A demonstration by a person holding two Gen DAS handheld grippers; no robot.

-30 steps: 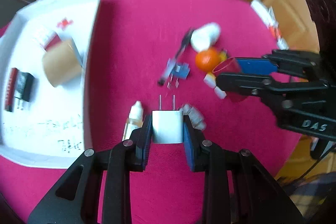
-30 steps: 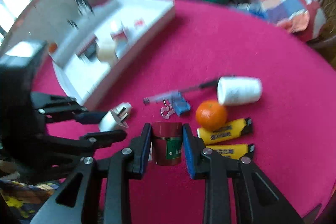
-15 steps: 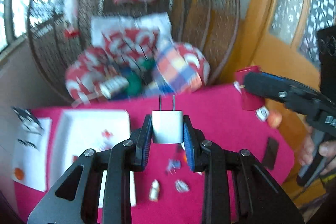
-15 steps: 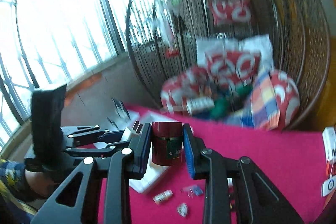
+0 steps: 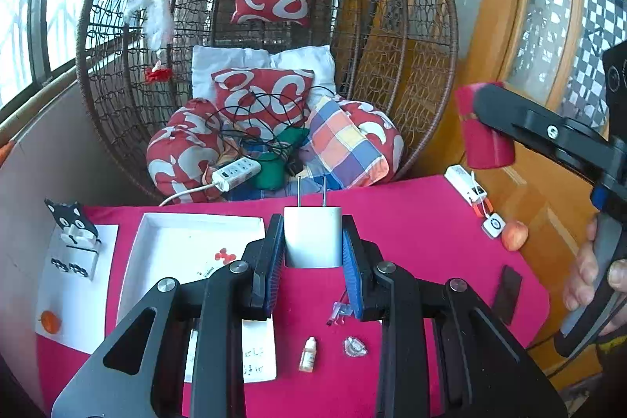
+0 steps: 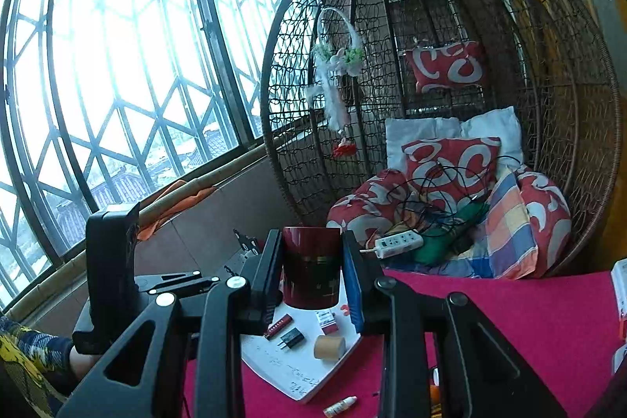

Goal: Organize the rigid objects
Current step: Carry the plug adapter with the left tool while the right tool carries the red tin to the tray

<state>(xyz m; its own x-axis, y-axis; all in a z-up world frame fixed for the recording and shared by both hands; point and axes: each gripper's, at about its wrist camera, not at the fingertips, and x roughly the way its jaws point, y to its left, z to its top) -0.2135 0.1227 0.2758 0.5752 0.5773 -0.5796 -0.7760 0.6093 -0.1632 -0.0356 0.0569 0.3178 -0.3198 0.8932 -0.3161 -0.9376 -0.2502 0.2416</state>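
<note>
A white plug adapter [image 5: 312, 239], its two prongs pointing up, is sitting clamped between the blue pads of the left gripper [image 5: 313, 253] at the centre of the left wrist frame, above the pink table [image 5: 411, 234]. One dark red cylindrical can [image 6: 311, 267] is being squeezed upright in the narrowly set jaws of the right gripper [image 6: 312, 275], at lower centre of the right wrist frame; a hand [image 5: 597, 273] is gripping that tool's handle at the left view's right edge. Below, one white tray [image 6: 298, 375] is holding four visible items: a tan cylinder [image 6: 329, 347], a black plug [image 6: 292, 338], a red stick [image 6: 278, 326] and a small red-and-white box [image 6: 327, 321]. One dropper bottle [image 5: 308, 354] and one crumpled clear wrapper [image 5: 354, 346] are lying on the cloth at lower centre. One wicker egg chair [image 5: 392, 26] is filling the background.
</note>
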